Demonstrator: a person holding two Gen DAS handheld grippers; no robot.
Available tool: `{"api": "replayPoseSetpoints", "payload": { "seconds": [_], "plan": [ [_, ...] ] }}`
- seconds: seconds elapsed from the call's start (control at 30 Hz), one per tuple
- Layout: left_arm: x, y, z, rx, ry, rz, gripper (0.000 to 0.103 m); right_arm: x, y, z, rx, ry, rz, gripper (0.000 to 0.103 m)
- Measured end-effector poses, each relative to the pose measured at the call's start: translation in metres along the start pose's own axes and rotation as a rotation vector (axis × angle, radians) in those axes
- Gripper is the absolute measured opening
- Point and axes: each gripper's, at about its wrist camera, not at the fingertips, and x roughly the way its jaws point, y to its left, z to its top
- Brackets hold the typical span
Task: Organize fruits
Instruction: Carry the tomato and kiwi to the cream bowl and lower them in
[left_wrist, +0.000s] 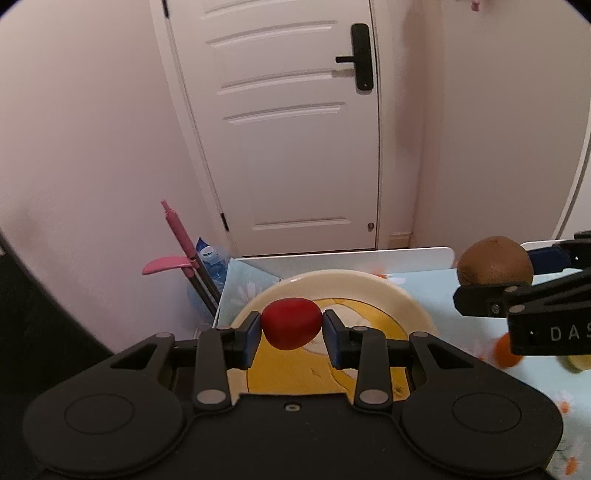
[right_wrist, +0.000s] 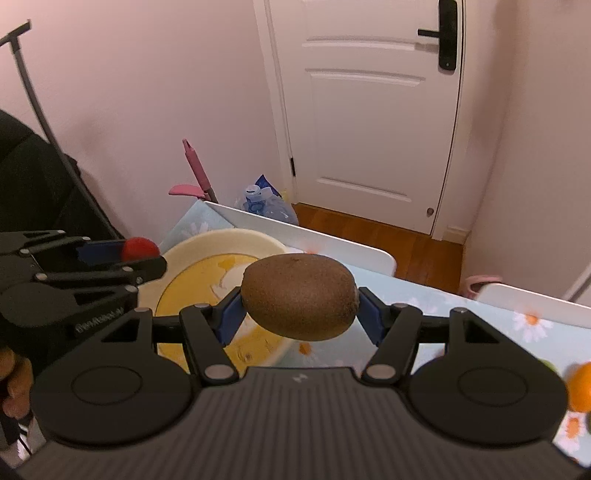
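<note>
The left gripper (left_wrist: 291, 325) is pinching a small red fruit (left_wrist: 291, 323) between its blue pads, the jaws drawn in close so that each pad is pressing one end of the fruit, and it is hanging in the air above a cream-rimmed plate (left_wrist: 369, 282) with a yellow centre. The right gripper (right_wrist: 299, 306) is clamping a brown kiwi (right_wrist: 300, 296) end to end, its jaws set wider to span the fruit's length, and the kiwi is hovering over the near right edge of the same plate (right_wrist: 192, 247). Both fruits are probably light and somewhat soft, so a gentle squeeze is likely enough; the red one looks smooth, glossy and slightly pointed (a shape that may be prone to slipping out of flat pads), while the kiwi's fuzzy, matte skin is likely giving better friction. Holding each across its long axis, as is happening here, seems workable, though a grip across the broader middle would probably sit steadier. The red fruit is looking evenly coloured and unblemished; the kiwi is looking oval, dull brown, with a small dark stem scar on top. The plate is sitting on a pale blue tablecloth (right_wrist: 480, 325) printed with daisies, and an orange fruit (right_wrist: 580, 387) is lying on the cloth well off to the right, partly cut off by the frame.
</note>
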Motion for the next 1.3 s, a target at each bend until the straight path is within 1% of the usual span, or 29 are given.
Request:
{"api": "replayPoseSetpoints", "payload": {
  "seconds": [0.13,0.33,0.47,0.6,0.63,0.67,0.73,0.77,0.83,0.93,1.03,1.3],
  "plan": [
    [0.036,0.006,0.002,0.036,0.023,-0.021,0.04,0.028,0.004,0.009,0.029,0.018,-0.012,0.08],
    [0.077,0.006,-0.004,0.098,0.054,-0.031,0.04,0.058,0.002,0.016,0.058,0.044,-0.043,0.08],
    [0.095,0.002,-0.003,0.128,0.06,-0.051,0.04,0.068,-0.001,0.017,0.07,0.057,-0.061,0.08],
    [0.103,0.0,-0.003,0.149,0.064,-0.076,0.04,0.075,-0.002,0.018,0.082,0.066,-0.077,0.08],
    [0.103,0.0,-0.003,0.153,0.06,-0.08,0.043,0.076,-0.002,0.018,0.085,0.067,-0.079,0.08],
    [0.102,-0.001,-0.004,0.159,0.057,-0.08,0.049,0.076,-0.003,0.019,0.088,0.067,-0.08,0.08],
    [0.099,0.0,-0.004,0.166,0.042,-0.08,0.085,0.077,-0.003,0.02,0.092,0.067,-0.082,0.08],
    [0.096,0.0,-0.005,0.168,0.031,-0.079,0.089,0.077,-0.003,0.02,0.091,0.065,-0.082,0.08],
    [0.089,0.001,-0.008,0.175,0.024,-0.073,0.091,0.077,-0.002,0.021,0.086,0.064,-0.081,0.08],
    [0.083,0.008,-0.011,0.151,0.049,-0.078,0.092,0.076,0.0,0.021,0.069,0.065,-0.077,0.08],
    [0.075,0.016,-0.016,0.123,0.07,-0.079,0.096,0.078,0.005,0.021,0.047,0.07,-0.068,0.08],
    [0.053,0.028,-0.025,0.084,0.107,-0.069,0.099,0.09,0.027,0.02,-0.03,0.09,-0.034,0.08]
  ]
}}
